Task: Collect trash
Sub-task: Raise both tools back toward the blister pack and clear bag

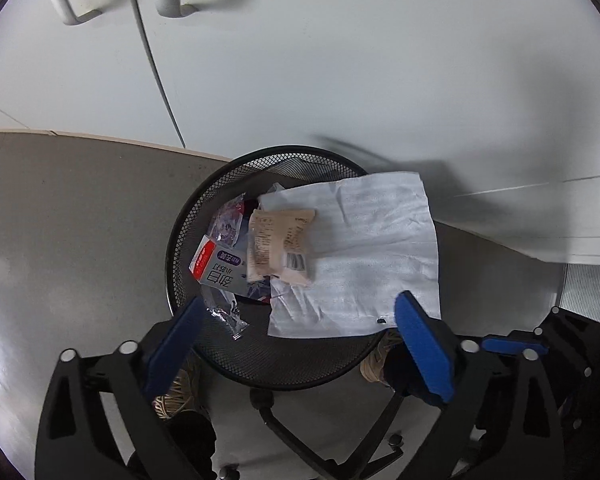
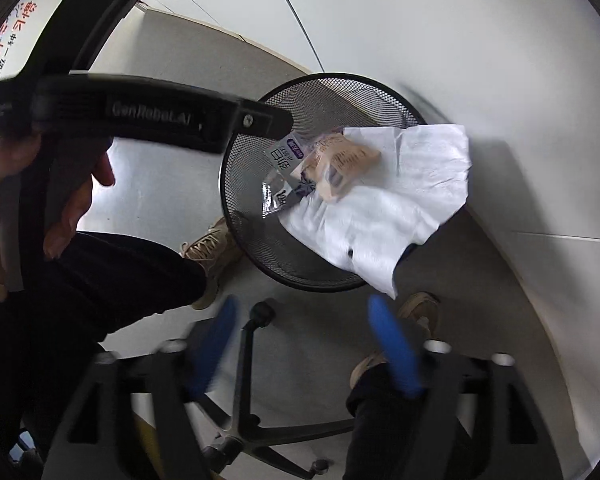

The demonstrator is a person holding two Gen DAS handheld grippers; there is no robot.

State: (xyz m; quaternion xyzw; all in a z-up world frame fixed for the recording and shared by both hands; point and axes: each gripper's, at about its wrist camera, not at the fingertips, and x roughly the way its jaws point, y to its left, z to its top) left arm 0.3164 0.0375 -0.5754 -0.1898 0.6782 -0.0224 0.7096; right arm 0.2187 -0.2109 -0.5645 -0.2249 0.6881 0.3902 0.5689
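Below, round black mesh bin (image 1: 204, 216), crinkled white sheet (image 1: 380, 248) draped over rim, both blue-padded tools (image 1: 300, 320) (image 2: 304, 344) released, empty.

Grey floor (image 1: 80, 220), black mesh bin (image 1: 188, 216) standing on it; chair base (image 2: 252, 408) beside

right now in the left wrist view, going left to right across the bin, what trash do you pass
white and red carton → tan wrapped packet → white sheet draped over the right rim of the black mesh bin. The clear wrappers under the carton overlap too much to place.
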